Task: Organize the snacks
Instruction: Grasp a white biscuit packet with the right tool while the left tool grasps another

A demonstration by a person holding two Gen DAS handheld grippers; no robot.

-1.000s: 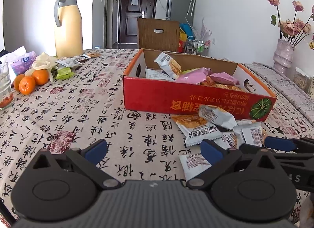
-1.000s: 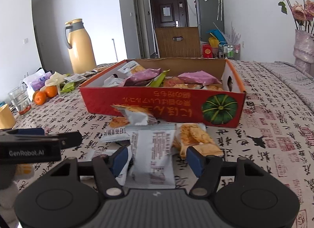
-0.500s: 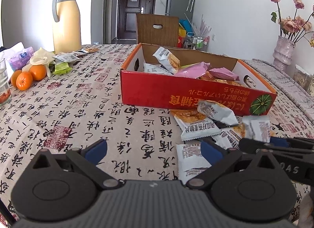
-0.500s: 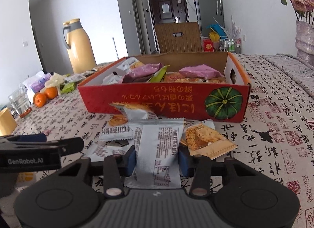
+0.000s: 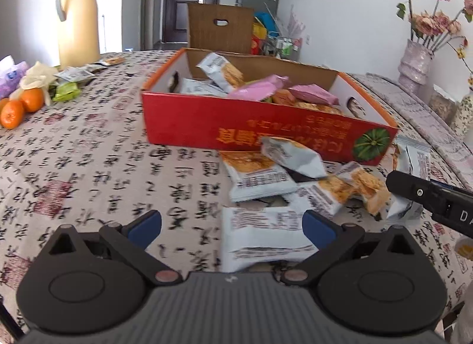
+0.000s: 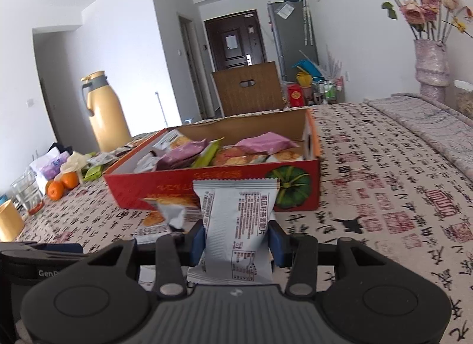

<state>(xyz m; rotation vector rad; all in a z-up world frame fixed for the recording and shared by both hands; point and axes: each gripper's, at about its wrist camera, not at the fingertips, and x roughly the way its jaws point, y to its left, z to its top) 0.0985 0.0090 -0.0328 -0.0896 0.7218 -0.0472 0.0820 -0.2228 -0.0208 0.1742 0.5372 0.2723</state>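
my right hand-held gripper [image 6: 236, 239] has just been closing and now clamps a white snack packet [image 6: 236, 219], held upright off the surface [image 6: 384, 196] in front of the red cardboard box [image 6: 212, 187]. my left hand-held gripper [image 5: 232, 225] stands wide open over another white packet [image 5: 260, 234] lying flat beside the loose pile.

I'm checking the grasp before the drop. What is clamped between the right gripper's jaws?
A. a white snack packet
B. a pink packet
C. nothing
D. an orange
A: in the right wrist view the right gripper has its jaws pressed on both sides of a white snack packet, held upright in front of the red box.
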